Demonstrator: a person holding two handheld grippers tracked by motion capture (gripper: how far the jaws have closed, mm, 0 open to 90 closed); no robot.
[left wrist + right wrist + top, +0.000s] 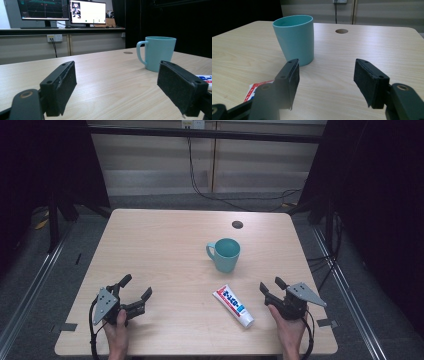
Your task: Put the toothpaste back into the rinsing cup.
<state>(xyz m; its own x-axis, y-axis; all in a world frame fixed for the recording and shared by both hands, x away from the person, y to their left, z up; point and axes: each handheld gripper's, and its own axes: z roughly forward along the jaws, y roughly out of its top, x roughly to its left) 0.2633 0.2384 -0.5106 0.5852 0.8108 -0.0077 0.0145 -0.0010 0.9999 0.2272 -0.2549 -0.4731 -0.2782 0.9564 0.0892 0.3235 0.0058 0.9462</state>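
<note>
Two grippers rest at the near edge of the desk [165, 235]. High view: left gripper [136, 287] sits near the left corner, jaws spread wide, nothing between them. Right gripper [270, 286] sits near the right corner, jaws apart with a narrower gap, holding nothing. Tube [233, 306] lies flat on the desk just left of the right gripper, not touching it, cap end toward the near edge. Mug [225, 254] stands upright past the tube, handle to the left. A round hole [237, 224] lies in the desk beyond the mug.

Left gripper view: jaws wide apart over bare desk; mug [157, 53] ahead on the right, tube [205, 79] end visible behind the right jaw.

Right gripper view: jaws apart, gap empty; mug [295, 38] ahead on the left, tube [253, 90] partly behind the left jaw.
</note>
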